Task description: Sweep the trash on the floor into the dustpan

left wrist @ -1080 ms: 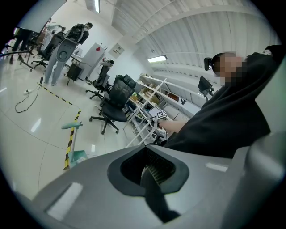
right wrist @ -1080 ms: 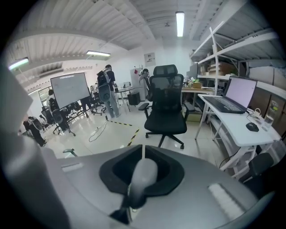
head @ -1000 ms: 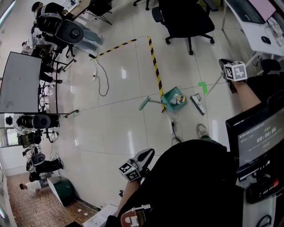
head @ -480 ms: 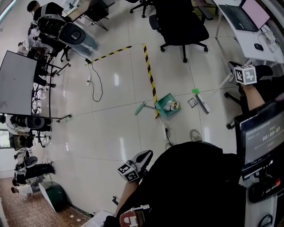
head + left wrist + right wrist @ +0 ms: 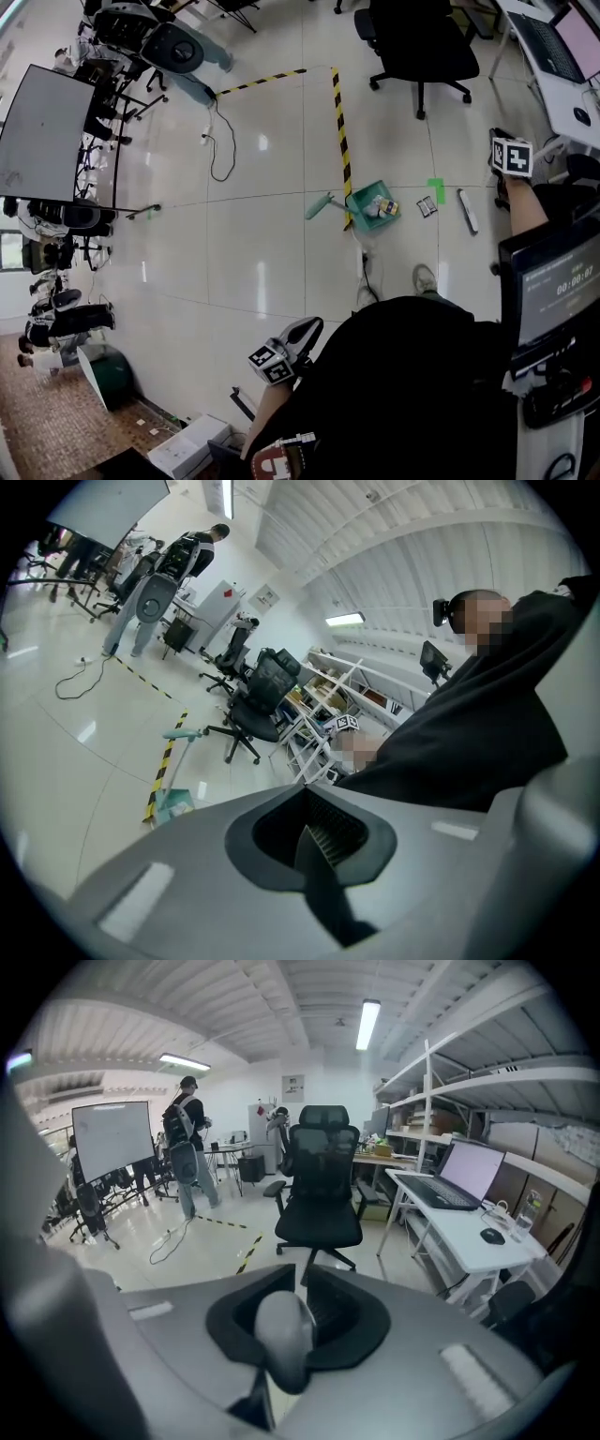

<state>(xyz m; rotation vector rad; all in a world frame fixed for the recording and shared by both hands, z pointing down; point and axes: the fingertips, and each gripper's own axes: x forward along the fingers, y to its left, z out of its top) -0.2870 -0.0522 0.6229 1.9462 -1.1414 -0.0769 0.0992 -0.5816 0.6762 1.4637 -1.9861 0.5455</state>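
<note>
Sweeping in an open office: a person stands on the pale tiled floor with a gripper in each hand. The right gripper (image 5: 281, 1335) has its jaws clamped on the rounded grey handle of a broom (image 5: 467, 210), whose head lies on the tiles ahead. The green dustpan (image 5: 361, 197) sits against a strip of yellow-and-black tape (image 5: 342, 141), with scraps of trash (image 5: 382, 207) already inside. One small checkered scrap (image 5: 427, 206) lies on the floor between dustpan and broom head. The left gripper (image 5: 323, 841), low at the person's side, has its jaws pressed together on nothing.
</note>
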